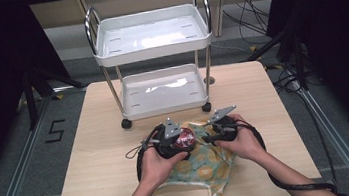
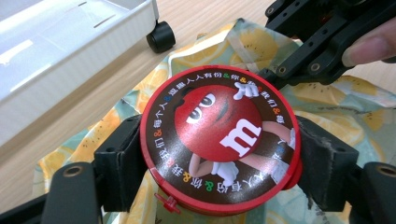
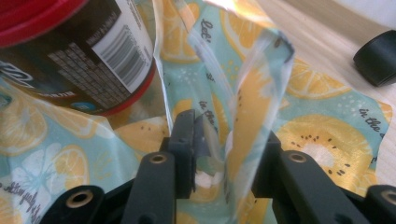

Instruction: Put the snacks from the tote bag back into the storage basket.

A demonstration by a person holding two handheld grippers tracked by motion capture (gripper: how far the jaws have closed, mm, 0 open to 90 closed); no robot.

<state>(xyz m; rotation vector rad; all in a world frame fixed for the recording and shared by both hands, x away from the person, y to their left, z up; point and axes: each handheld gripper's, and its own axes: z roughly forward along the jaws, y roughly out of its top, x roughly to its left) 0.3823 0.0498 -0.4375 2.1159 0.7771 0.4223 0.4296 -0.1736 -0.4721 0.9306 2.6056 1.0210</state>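
Where my forearms enter the high view they are cut off at the bottom edge, and my hands cover most of both grippers, so much of the bag beneath them is hard to make out. Behind the bag, on the bench point(image 1: 95, 163), stands the white cart point(image 1: 153, 40); its two trays show bare, and its far legs are hidden by the lower tray. One black caster point(image 2: 161, 36) sits just beyond the bag's far edge.

Nearest me lies the lemon-print bag point(image 1: 206, 169), flat on the bench, with its looped handle reaching toward the bench's near edge. Whether anything is already inside the bag I cannot tell.

Above the bag's far part, my left gripper point(image 1: 170, 144) has its fingers point(image 2: 119, 163) clamped on the sides of the round red tin point(image 2: 219, 140), lid up. From the right gripper view its upper part is cut off, leaving a barcode label on the wall.

Just right of the tin, my right gripper point(image 1: 212, 136) has its fingers point(image 3: 184, 140) pinching a raised fold of the bag's edge.
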